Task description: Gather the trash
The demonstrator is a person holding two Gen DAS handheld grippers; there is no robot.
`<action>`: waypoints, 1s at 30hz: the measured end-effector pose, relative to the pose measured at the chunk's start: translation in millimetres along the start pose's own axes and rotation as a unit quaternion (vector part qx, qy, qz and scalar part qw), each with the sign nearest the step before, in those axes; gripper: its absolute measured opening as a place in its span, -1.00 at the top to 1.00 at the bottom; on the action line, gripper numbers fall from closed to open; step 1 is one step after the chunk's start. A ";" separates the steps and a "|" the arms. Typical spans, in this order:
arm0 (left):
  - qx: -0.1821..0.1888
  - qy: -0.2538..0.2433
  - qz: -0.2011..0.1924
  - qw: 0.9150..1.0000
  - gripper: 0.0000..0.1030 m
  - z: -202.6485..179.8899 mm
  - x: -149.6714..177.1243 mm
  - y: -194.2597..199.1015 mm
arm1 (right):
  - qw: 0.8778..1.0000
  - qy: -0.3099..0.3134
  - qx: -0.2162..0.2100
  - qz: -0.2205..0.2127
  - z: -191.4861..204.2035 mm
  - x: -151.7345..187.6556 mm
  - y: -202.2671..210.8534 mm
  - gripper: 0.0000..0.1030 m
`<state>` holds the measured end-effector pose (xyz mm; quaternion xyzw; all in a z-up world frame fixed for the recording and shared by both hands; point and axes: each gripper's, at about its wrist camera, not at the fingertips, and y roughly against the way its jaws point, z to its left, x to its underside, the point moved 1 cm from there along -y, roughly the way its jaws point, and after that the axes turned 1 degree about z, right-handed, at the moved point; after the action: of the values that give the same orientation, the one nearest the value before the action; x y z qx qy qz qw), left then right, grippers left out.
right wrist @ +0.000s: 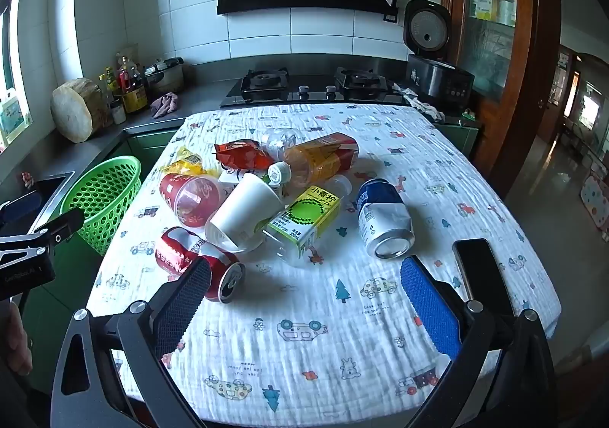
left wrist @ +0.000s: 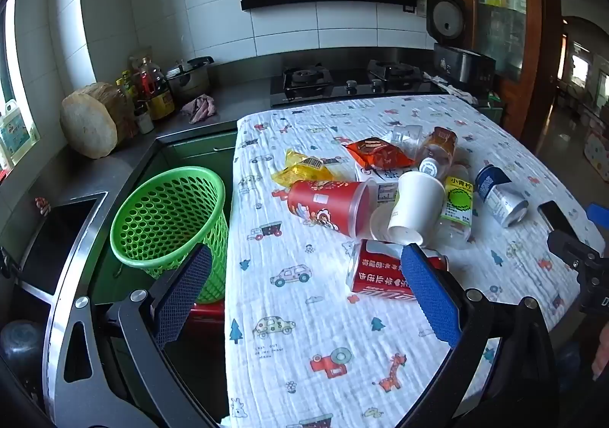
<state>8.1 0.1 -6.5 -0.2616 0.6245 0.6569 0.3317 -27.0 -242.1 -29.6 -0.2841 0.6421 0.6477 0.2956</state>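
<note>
A pile of trash lies on the cloth-covered table [right wrist: 342, 333]: a red can [right wrist: 198, 264] [left wrist: 380, 276], a white paper cup [right wrist: 243, 215] [left wrist: 413, 209], a red plastic cup [left wrist: 327, 205], a clear bottle with a yellow-green label [right wrist: 304, 218], a blue and silver can [right wrist: 384, 218] [left wrist: 498, 194], an orange-labelled bottle [right wrist: 323, 158], and red and yellow wrappers [left wrist: 304, 169]. A green mesh basket [left wrist: 171, 215] [right wrist: 102, 196] stands left of the table. My left gripper [left wrist: 304, 272] is open, just before the red can. My right gripper [right wrist: 304, 279] is open and empty above the table's front.
A black phone [right wrist: 479, 268] lies on the table at the right. A sink [left wrist: 61, 237] is at the far left. Behind the table are a gas stove [right wrist: 304, 85], a rice cooker [right wrist: 434, 74], a wooden block [left wrist: 91, 123] and bottles on the counter.
</note>
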 end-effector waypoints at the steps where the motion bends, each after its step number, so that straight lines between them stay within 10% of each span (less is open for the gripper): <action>1: 0.000 0.000 -0.001 1.000 -0.91 0.0 0.0 0.0 | 1.000 -0.001 0.000 0.004 0.0 -0.2 -0.6 -0.88; 30: 0.003 0.000 0.012 1.000 -0.91 -1.8 -0.7 -11.6 | 1.000 0.003 -0.009 0.008 1.3 -3.7 -8.6 -0.88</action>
<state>17.2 -1.7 -13.6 -0.2529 0.6297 0.6587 0.3249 -18.1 -240.9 -32.6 -0.2839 0.6396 0.6546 0.2862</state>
